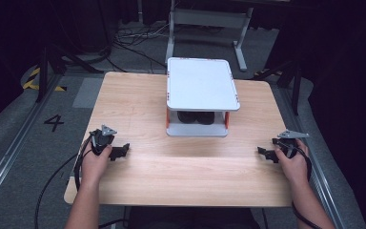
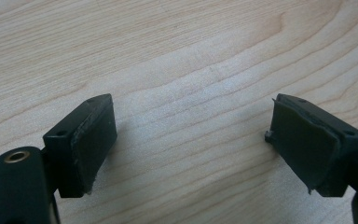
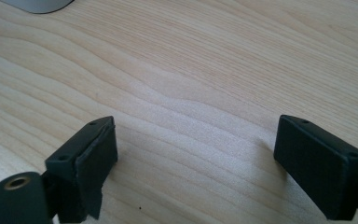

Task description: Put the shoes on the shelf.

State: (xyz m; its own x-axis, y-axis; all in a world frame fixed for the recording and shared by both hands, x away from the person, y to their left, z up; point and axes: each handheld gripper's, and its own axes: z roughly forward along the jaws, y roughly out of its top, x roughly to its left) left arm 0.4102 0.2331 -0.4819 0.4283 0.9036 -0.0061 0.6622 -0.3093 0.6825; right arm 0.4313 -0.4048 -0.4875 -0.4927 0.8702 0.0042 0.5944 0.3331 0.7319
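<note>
Shelf point(image 1: 202, 90) stands far and centre, about equally distant from both grippers; left gripper point(image 1: 122, 150) and right gripper point(image 1: 265, 153) rest wide, empty, on table point(image 1: 181, 167).

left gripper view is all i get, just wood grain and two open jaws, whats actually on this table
Observer: A white two-tier stand with orange posts sits at the far middle of the wooden table.
Operator: anything inside it
Observer: Something dark lies on its lower shelf, under the top plate. I cannot tell what it is.
Operator: where am i relative to it
Observer: The left gripper is near the table's left edge, nearer the person than the stand, jaws pointing toward the middle.
Operator: and the other one
Observer: The right gripper mirrors it at the right edge. Its jaws stand wide apart with bare wood between them, and its own view catches a corner of the stand's base.
</note>
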